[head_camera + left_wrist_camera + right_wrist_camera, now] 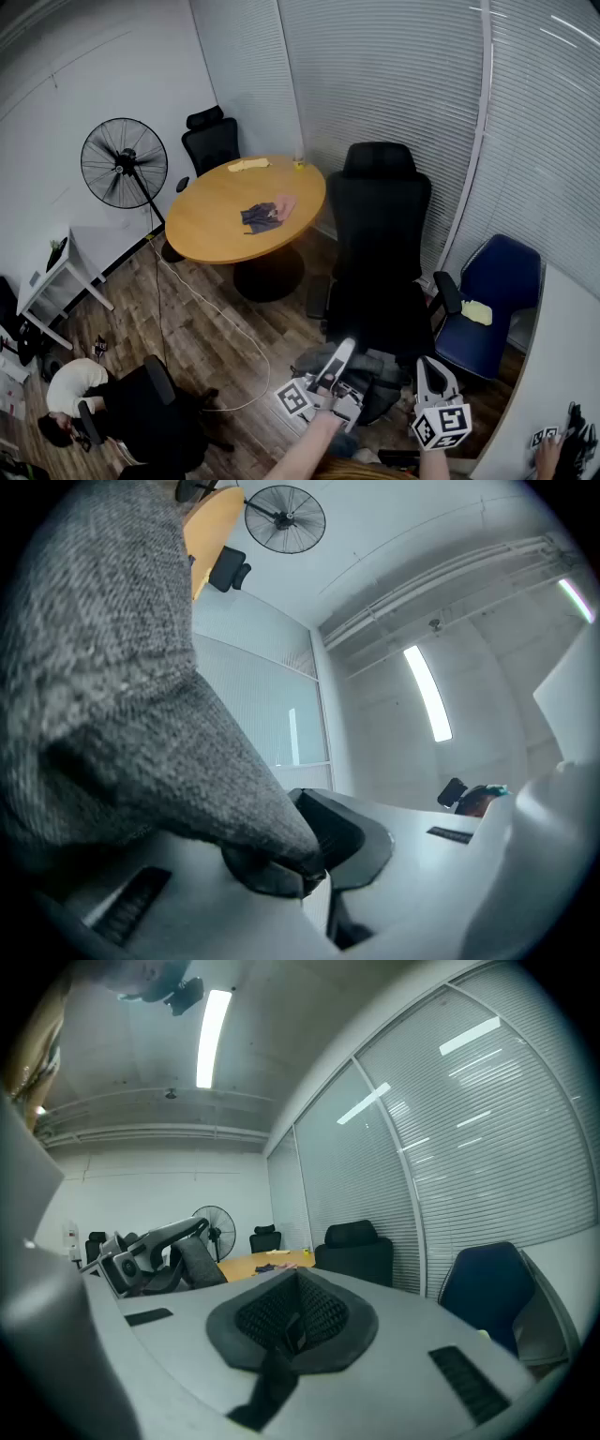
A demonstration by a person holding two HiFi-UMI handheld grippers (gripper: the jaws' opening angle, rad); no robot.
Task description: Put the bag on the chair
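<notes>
A grey knitted bag hangs low in front of the black high-backed office chair, just before its seat. My left gripper is shut on the bag's fabric; in the left gripper view the grey cloth fills the left side and is pinched at the jaw tips of the left gripper. My right gripper is to the right of the bag, apart from it, shut with nothing in it. The right gripper shows its pads closed together, with the black chair beyond.
A blue chair stands right of the black one. A round wooden table with cloths lies behind, with another black chair and a standing fan. A person sits at lower left. A cable runs across the wood floor.
</notes>
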